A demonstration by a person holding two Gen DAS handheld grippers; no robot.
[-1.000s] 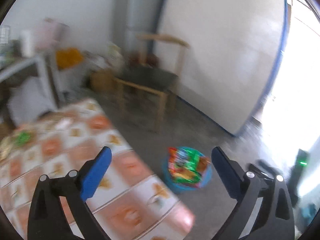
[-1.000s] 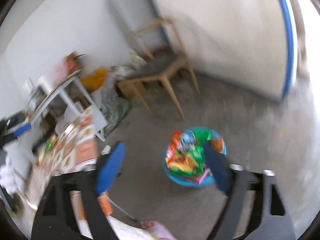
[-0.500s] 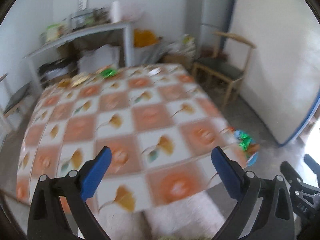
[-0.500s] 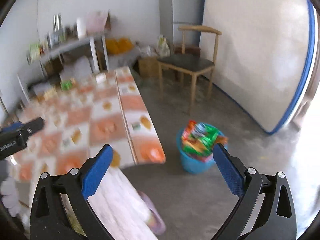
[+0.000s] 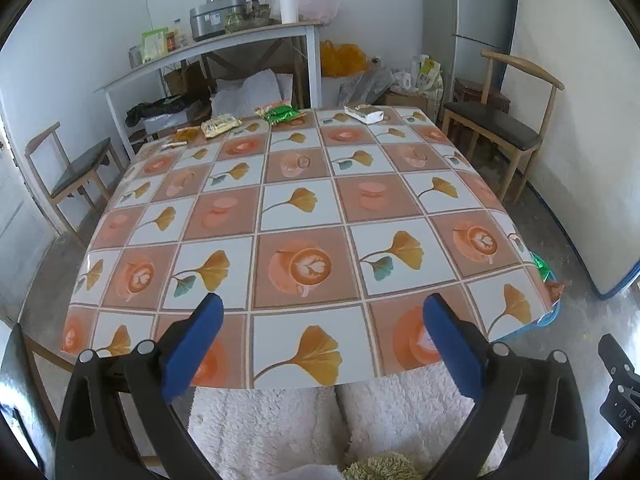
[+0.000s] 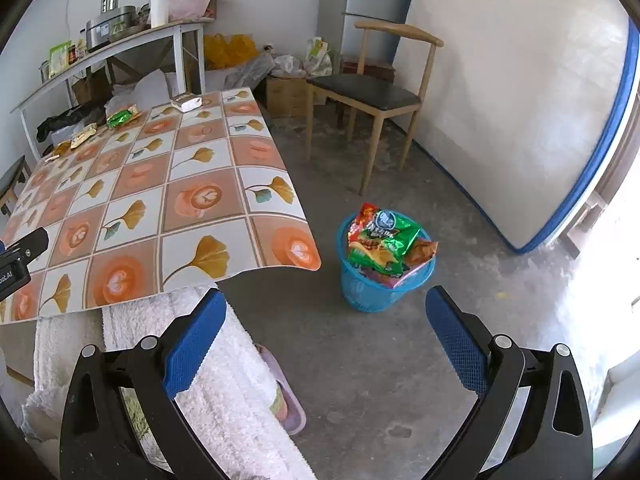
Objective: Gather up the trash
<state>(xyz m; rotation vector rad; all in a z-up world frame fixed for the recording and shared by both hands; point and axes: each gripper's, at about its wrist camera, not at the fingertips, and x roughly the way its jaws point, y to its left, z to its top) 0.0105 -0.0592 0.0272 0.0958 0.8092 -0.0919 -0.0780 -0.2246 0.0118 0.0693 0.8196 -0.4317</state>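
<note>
Several snack wrappers lie along the table's far edge: a green packet [image 5: 282, 113], a yellow packet [image 5: 220, 124], a small orange wrapper [image 5: 186, 133] and a white packet [image 5: 365, 112]. They also show in the right wrist view, the green packet [image 6: 120, 118] among them. A blue trash basket [image 6: 380, 276] full of wrappers stands on the floor by the table's right corner. My left gripper [image 5: 320, 334] is open and empty over the table's near edge. My right gripper [image 6: 326, 330] is open and empty above the floor, near the basket.
The table [image 5: 304, 216] has an orange-and-white patterned cloth. A wooden chair [image 6: 376, 92] stands at the right, another chair [image 5: 76, 168] at the left. A cluttered shelf [image 5: 208, 52] lines the back wall. White fluffy fabric [image 5: 312, 424] lies below my grippers.
Both grippers swung from pointing at the basket and floor back toward the table. Both stayed open and empty.
</note>
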